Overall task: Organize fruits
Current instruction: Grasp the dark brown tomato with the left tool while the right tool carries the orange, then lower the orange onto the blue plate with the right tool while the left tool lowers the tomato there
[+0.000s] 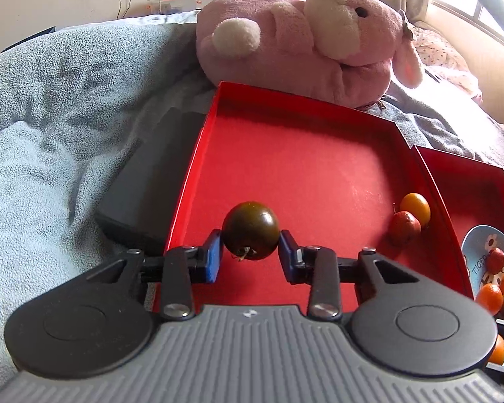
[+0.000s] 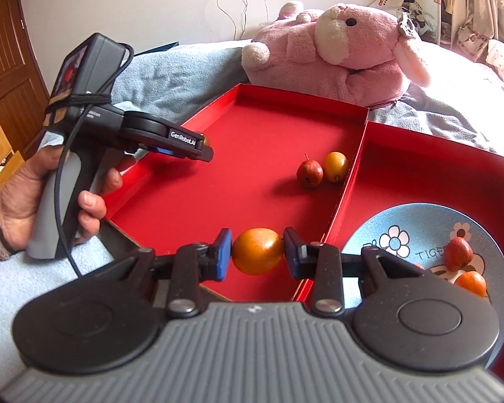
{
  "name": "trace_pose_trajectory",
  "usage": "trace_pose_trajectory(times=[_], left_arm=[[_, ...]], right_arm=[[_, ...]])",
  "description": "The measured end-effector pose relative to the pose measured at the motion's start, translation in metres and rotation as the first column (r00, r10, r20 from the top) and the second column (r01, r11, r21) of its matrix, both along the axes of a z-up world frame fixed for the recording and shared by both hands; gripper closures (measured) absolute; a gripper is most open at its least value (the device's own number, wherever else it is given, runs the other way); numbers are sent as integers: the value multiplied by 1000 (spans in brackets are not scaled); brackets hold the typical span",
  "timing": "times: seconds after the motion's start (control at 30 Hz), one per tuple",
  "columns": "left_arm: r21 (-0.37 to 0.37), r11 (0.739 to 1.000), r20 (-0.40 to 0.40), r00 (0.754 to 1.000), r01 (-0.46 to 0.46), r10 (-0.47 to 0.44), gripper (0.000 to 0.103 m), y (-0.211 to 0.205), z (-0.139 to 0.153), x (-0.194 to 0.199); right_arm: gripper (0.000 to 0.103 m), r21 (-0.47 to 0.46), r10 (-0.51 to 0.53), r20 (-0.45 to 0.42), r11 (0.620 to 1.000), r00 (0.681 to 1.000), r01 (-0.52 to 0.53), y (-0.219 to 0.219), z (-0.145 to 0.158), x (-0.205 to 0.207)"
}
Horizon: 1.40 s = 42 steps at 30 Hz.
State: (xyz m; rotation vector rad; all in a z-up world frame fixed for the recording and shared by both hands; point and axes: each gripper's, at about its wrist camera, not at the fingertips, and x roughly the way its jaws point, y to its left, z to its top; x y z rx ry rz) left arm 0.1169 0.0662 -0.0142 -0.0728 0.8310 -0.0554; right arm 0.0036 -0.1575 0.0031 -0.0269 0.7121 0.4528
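In the left wrist view my left gripper (image 1: 250,240) is shut on a dark green-brown round fruit (image 1: 250,226), held over the near part of the left red tray (image 1: 285,154). A small red fruit (image 1: 403,226) and a yellow-orange fruit (image 1: 415,208) lie together at that tray's right wall. In the right wrist view my right gripper (image 2: 257,247) is shut on an orange fruit (image 2: 257,252) above the left tray's near right corner. The right red tray (image 2: 420,161) holds a blue flowered plate (image 2: 420,221) with a red fruit (image 2: 457,253) and an orange one (image 2: 470,283).
A big pink plush animal (image 2: 336,57) lies just behind the trays on a blue-grey blanket (image 1: 67,117). A flat black box (image 1: 151,184) sits against the left tray's left side. A person's hand (image 2: 16,201) holds the left gripper (image 2: 205,149) over the left tray's left edge.
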Motion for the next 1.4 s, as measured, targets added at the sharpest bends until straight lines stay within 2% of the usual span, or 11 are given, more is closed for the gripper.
trace_pose_trajectory(times=[0.33, 0.73, 0.87, 1.07, 1.4], left_arm=[[32, 998, 22, 999, 49, -50, 62, -25, 7, -42], [9, 997, 41, 997, 70, -71, 62, -40, 20, -84], [54, 993, 59, 992, 106, -109, 62, -56, 23, -92], [82, 983, 79, 982, 165, -171, 62, -78, 29, -102], [64, 964, 80, 961, 260, -264, 62, -116, 31, -105]], right_arm=[[66, 6, -9, 17, 1000, 1000, 9, -10, 7, -22], [66, 16, -60, 32, 998, 998, 59, -40, 12, -46], [66, 17, -97, 23, 995, 995, 97, -58, 8, -52], [66, 17, -155, 11, 988, 988, 155, -85, 2, -57], [66, 16, -220, -13, 975, 975, 221, -120, -11, -56]])
